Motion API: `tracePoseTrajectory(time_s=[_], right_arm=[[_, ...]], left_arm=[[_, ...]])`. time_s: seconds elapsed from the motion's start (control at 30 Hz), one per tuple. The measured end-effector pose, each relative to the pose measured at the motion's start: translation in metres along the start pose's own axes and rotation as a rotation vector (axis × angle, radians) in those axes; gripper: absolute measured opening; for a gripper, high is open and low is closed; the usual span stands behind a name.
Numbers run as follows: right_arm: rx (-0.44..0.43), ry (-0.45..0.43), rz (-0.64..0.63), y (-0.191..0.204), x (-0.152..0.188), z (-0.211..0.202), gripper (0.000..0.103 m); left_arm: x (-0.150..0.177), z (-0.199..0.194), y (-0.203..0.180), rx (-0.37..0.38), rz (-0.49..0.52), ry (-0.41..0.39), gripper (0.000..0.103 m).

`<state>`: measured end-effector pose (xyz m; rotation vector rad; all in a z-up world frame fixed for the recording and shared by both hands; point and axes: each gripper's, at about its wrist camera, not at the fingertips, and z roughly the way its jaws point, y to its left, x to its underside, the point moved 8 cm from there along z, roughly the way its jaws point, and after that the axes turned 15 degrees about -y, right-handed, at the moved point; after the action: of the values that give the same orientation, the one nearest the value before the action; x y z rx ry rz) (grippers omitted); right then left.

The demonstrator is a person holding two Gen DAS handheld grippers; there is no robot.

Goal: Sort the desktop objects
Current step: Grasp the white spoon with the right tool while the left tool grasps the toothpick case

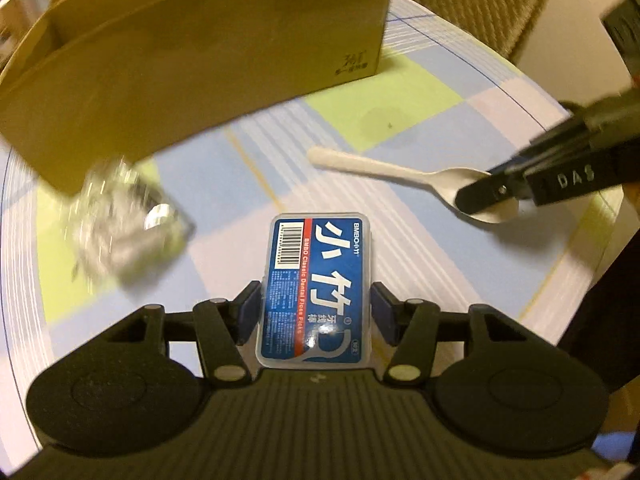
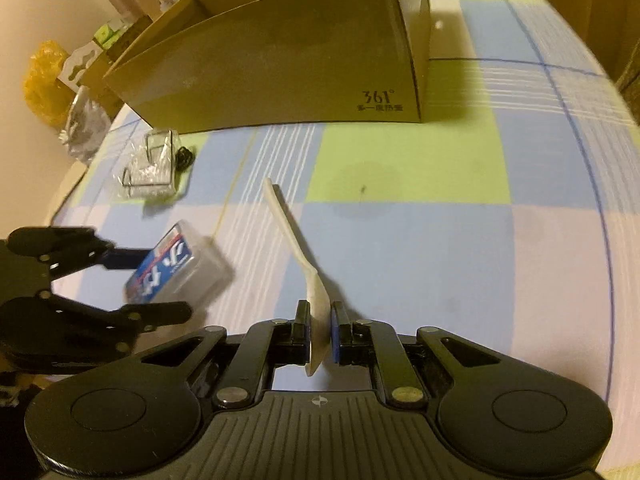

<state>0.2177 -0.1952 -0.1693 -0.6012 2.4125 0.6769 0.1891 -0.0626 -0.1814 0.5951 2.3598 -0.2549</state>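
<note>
Plastic on both sides: our left gripper [image 1: 316, 312] clamps the floss box [image 1: 316, 288], right gripper [image 2: 321, 320] pinches the spoon [image 2: 316, 304]; we carry both level over the carton [image 2: 280, 60].

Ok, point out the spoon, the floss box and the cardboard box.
spoon [image 2: 290, 228]: right wrist view, on its handle.
floss box [image 1: 316, 280]: left wrist view, on the blue label.
cardboard box [image 2: 280, 60]: right wrist view, on its front wall.
</note>
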Motion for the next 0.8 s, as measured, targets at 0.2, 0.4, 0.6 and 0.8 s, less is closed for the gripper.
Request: tracePoseTrajectory(time_s=[0.2,0.4,0.6,0.8], right_arm=[[0.086,-0.111,-0.111,0.013,0.010,-0.017,0.048],[0.098,-0.206,-0.222,0.028,0.024,-0.025,0.054],[0.109,-0.240,-0.240,0.027,0.031,-0.020,0.054],[0.111,-0.250,-0.343,0.032,0.038,-0.011,0.054]], left_arm=[[0.014,-0.011,-0.002,-0.034,-0.043,-0.045,0.053],[0.010,-0.025,-0.001,-0.063,-0.099,-0.146,0.066],[0.012,-0.023,-0.001,-0.075,-0.147,-0.179,0.067],[0.017,-0.021,-0.004,-0.077,-0.123,-0.249,0.066]])
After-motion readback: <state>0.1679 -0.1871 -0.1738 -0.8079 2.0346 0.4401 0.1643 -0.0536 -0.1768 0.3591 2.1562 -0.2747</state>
